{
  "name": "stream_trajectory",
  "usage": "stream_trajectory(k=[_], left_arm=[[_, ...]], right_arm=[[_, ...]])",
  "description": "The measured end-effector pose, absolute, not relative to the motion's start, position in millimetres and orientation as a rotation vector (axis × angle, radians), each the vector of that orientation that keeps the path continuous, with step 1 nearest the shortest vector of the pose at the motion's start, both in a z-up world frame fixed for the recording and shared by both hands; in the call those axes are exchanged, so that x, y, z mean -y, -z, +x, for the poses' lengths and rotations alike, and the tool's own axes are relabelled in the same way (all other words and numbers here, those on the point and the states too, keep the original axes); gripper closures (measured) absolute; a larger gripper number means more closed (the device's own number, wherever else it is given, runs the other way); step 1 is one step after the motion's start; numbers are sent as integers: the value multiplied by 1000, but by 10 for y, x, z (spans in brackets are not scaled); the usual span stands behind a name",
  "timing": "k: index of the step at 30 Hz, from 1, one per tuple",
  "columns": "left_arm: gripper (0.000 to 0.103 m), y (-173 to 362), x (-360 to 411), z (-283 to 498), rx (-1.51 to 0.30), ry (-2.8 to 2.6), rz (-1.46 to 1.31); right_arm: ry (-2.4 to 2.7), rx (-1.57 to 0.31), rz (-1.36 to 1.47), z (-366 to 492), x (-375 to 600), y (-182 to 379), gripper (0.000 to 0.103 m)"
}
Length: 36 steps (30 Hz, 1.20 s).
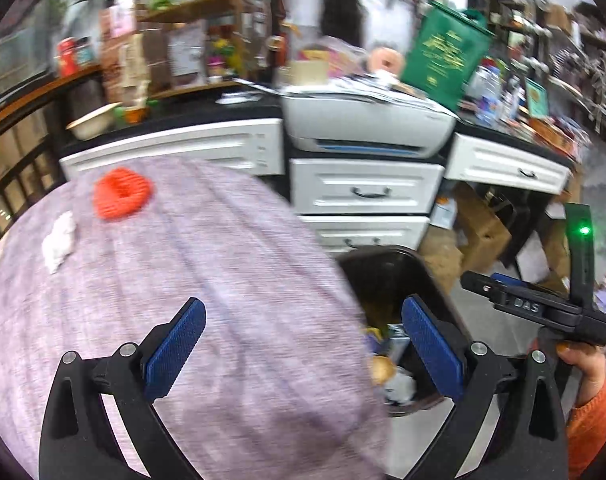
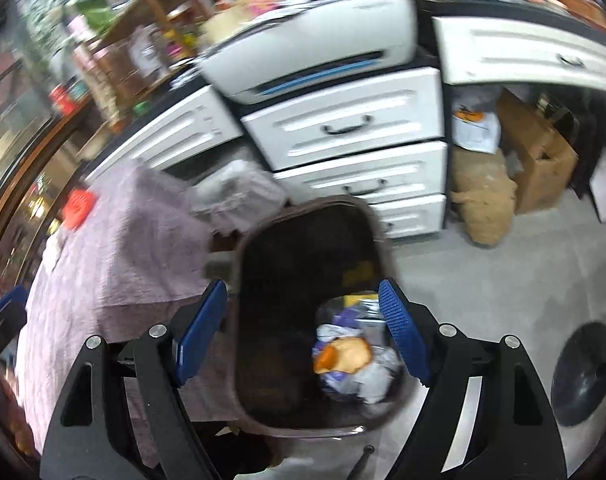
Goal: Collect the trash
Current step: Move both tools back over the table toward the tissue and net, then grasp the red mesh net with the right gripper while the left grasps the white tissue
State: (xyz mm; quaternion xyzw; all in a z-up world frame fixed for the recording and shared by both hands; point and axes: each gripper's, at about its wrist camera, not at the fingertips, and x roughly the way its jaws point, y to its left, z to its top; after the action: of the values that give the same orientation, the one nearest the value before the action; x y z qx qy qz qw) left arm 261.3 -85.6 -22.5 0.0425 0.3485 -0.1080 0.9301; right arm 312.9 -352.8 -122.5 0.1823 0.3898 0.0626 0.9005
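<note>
Both grippers are empty here. Left gripper (image 1: 303,328) has its two blue fingers (image 1: 175,348) spread wide apart over the purple cloth (image 1: 223,260), nothing between them. Right gripper (image 2: 303,332) is spread too, its two blue fingers (image 2: 403,332) hanging above the dark bin (image 2: 303,220) on the floor beside the covered desk.

Trash sits at the bottom of the bin: crumpled white paper (image 2: 375,376), something orange-tan (image 2: 347,354), purple scraps. On the cloth two things remain: one white crumpled wad (image 1: 59,242) and one orange ring-shaped thing (image 1: 121,194) just beyond it.

The other gripper's body reads "DAS" (image 1: 527,305). Further back: white drawers (image 1: 367,190), one printer (image 1: 367,124), one green bag (image 1: 443,56) with gold print, too blurry to read.
</note>
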Motion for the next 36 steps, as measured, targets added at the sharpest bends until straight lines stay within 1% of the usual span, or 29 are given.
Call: stream_trajectory(k=[13, 14, 15, 16, 21, 28, 36], left_arm=[[6, 274, -287, 2630, -733, -10, 15], [6, 277, -383, 2648, -735, -30, 10], [6, 279, -476, 2671, -733, -49, 7], [6, 279, -555, 2681, -731, -68, 5], [6, 275, -976, 2819, -738, -141, -46], [6, 302, -1365, 3222, -753, -199, -76], [6, 447, -1581, 3690, -807, -207, -86]], right_arm=[[-461, -786, 211, 3494, 2226, 733, 25], [-497, -790, 191, 3539, 2078, 682, 22], [-528, -790, 166, 3581, 1934, 638, 16], [-552, -786, 140, 3617, 1810, 596, 15], [-684, -811, -3, 3963, 1046, 431, 14], [-688, -838, -175, 4719, 44, 405, 14], [-647, -905, -212, 5473, -559, 542, 14]])
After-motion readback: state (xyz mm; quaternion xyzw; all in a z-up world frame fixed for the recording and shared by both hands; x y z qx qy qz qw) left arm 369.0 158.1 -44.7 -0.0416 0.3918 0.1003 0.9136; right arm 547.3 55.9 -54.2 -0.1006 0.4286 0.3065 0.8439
